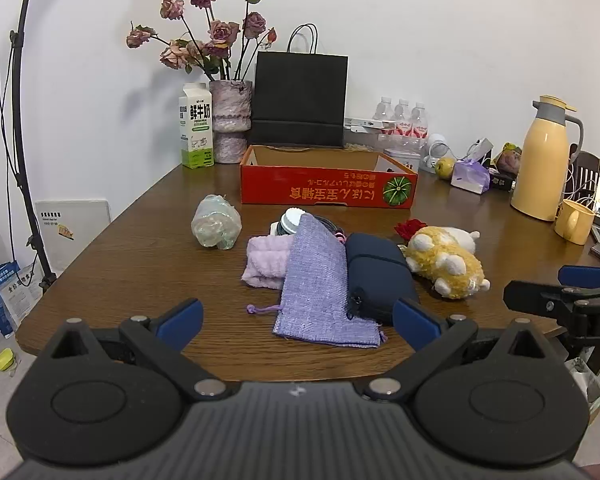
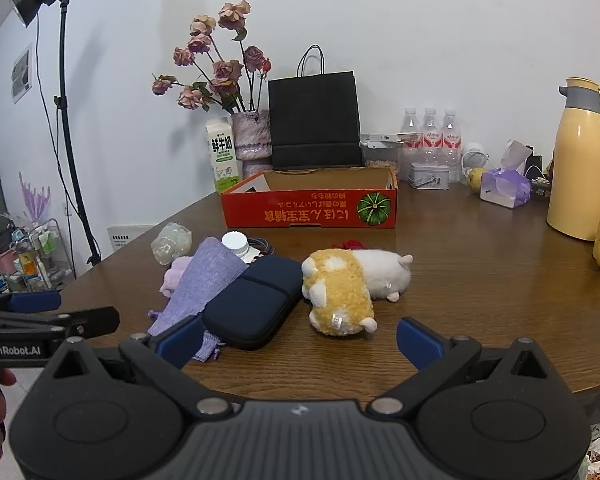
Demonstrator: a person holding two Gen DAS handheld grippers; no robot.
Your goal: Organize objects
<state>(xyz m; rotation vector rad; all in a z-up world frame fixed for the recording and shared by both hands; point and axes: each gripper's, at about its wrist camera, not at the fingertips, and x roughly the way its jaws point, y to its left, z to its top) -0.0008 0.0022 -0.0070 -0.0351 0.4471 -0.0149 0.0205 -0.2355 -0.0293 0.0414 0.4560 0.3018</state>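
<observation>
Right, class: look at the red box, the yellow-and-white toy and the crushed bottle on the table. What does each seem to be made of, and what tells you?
Red box: likely cardboard, with a matte printed outside and plain brown inside walls.
Yellow-and-white toy: plush fabric, going by its fuzzy pile and soft rounded shape.
Crushed bottle: probably thin clear plastic, see-through, creased and glinting.

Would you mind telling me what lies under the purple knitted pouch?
The purple knitted pouch drapes over a lilac towel, a white-capped jar and the navy case's edge; anything else beneath is hidden.
</observation>
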